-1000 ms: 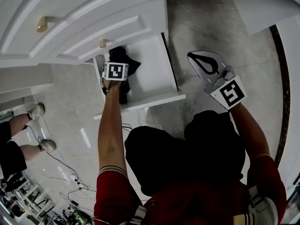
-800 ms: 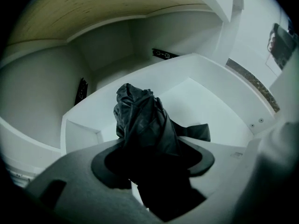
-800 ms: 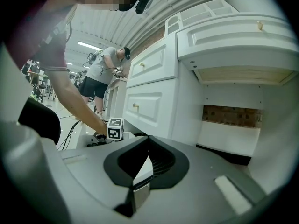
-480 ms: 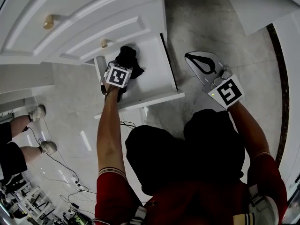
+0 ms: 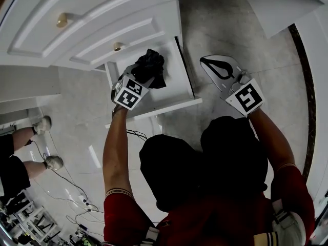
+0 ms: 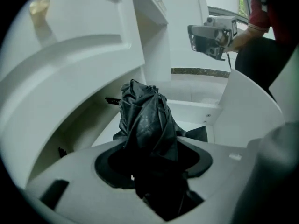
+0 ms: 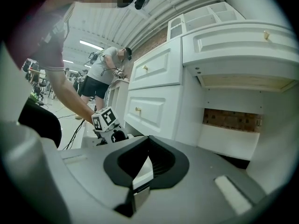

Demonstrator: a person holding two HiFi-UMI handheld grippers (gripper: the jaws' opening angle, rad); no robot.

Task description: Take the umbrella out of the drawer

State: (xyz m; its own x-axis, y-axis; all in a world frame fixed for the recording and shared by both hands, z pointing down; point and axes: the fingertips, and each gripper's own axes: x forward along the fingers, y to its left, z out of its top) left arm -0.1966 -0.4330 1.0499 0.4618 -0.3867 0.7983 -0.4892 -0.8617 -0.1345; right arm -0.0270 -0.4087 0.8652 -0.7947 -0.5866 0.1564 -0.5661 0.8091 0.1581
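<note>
The black folded umbrella (image 5: pixel 152 67) hangs bunched above the open white drawer (image 5: pixel 171 105), lifted off its floor. My left gripper (image 5: pixel 137 80) is shut on its lower part and points steeply down. In the left gripper view the umbrella (image 6: pixel 145 118) rises out from between the jaws of the left gripper (image 6: pixel 152 174), with the drawer's inside behind it. My right gripper (image 5: pixel 219 68) hovers right of the drawer, over the floor, and holds nothing. In the right gripper view, the right gripper (image 7: pixel 140 183) has its fingers together and faces the cabinet.
White cabinet fronts with brass knobs (image 5: pixel 62 19) (image 5: pixel 119 46) stand above the drawer. A person's legs (image 5: pixel 20 160) and loose cables (image 5: pixel 77 188) are on the tiled floor at left. Another person (image 7: pixel 106 73) stands farther off. The drawer's empty slot (image 7: pixel 233 120) gapes in the cabinet.
My left gripper closed on the umbrella, rolled, and rose toward the right with it; the umbrella left the drawer floor. The right gripper stayed put.
</note>
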